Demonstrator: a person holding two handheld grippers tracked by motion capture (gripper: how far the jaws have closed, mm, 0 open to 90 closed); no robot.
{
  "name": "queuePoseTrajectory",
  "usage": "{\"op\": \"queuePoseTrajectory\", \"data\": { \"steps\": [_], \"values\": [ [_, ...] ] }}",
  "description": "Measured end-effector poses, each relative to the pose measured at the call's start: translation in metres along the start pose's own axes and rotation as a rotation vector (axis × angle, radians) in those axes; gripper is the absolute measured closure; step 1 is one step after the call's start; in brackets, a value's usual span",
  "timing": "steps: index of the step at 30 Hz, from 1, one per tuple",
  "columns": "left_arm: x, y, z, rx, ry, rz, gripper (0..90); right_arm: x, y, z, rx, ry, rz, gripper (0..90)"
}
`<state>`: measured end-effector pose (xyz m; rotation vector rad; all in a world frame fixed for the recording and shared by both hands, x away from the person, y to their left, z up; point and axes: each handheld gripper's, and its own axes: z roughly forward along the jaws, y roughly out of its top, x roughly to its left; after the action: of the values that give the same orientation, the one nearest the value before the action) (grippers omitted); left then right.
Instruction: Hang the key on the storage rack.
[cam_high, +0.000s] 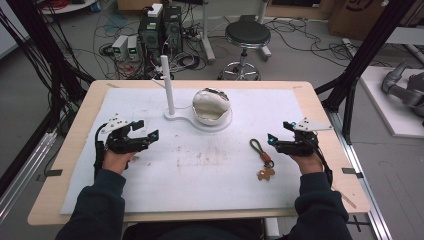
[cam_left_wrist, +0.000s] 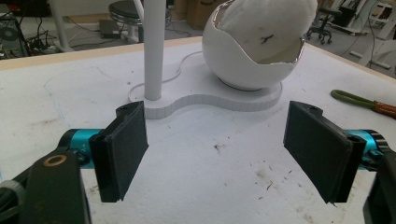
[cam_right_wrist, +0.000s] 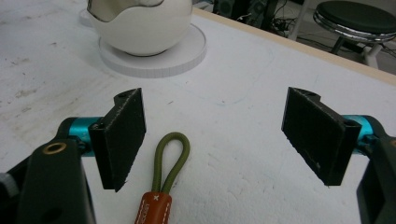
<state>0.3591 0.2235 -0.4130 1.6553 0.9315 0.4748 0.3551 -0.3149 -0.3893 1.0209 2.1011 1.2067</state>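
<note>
A white egg-shaped bowl (cam_high: 212, 106) rests on a flat white stand (cam_high: 180, 117) with an upright white post (cam_high: 167, 84) at the table's middle back. A keychain (cam_high: 263, 159) with an olive cord loop, an orange-brown leather band and a small brown charm lies right of centre. My left gripper (cam_high: 146, 129) hovers open at the left, facing the bowl (cam_left_wrist: 254, 44) and post (cam_left_wrist: 152, 49). My right gripper (cam_high: 279, 131) stands open at the right, just beside the keychain; its cord loop (cam_right_wrist: 172, 158) lies near the left jaw, untouched.
A white mat (cam_high: 200, 150) covers the wooden table (cam_high: 75, 135). Beyond the far edge stand a black stool (cam_high: 246, 37), computer towers (cam_high: 161, 27) and tangled cables. Black frame posts (cam_high: 360, 60) rise at both sides.
</note>
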Motion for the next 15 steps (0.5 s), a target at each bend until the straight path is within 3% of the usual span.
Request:
{"op": "queuePoseTrajectory", "data": {
  "steps": [4,9,15],
  "values": [
    [-0.001,0.000,0.001,0.000,-0.003,-0.001,21.6,0.001,-0.007,0.003,0.027,0.019,0.008,23.7],
    [0.000,0.000,0.001,0.000,-0.001,-0.005,21.7,0.000,-0.015,0.013,0.077,0.073,0.023,34.2],
    [0.000,-0.001,0.002,0.000,0.003,-0.014,21.7,0.007,-0.025,0.025,0.185,0.185,-0.002,48.6]
  ]
}}
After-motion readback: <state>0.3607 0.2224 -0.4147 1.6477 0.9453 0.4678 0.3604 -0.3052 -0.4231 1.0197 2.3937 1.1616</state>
